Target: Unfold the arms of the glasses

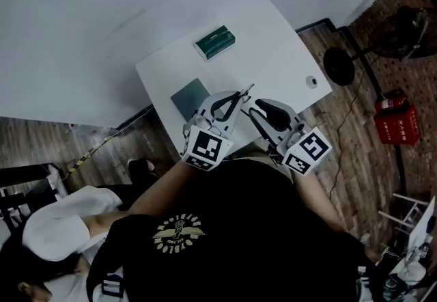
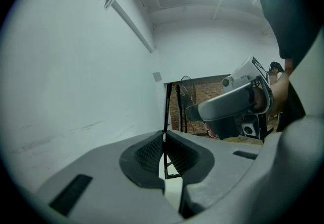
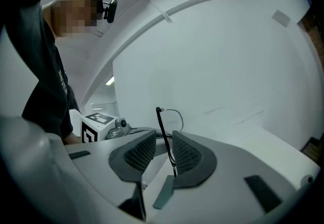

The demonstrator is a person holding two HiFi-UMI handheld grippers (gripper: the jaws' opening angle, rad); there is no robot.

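Observation:
The glasses point(image 1: 243, 94) are thin and black-rimmed, held in the air over the white table point(image 1: 273, 55) between both grippers. My left gripper point(image 1: 232, 101) point(image 2: 163, 139) is shut on one thin black arm point(image 2: 166, 109) that rises straight up from between its pads. In the right gripper view another arm point(image 3: 165, 137) stands between the fingers of my right gripper point(image 1: 259, 113) point(image 3: 163, 141). It leans on the right pad point(image 3: 186, 153), with a gap to the left pad. A wire lens rim point(image 3: 174, 113) curves off behind.
A green box point(image 1: 214, 42) lies at the table's far side and a grey square pad point(image 1: 189, 98) lies under the left gripper. There is a small round hole point(image 1: 312, 80) near the table's right edge. A fan point(image 1: 403, 31) and a red case point(image 1: 396, 117) stand on the wooden floor at right.

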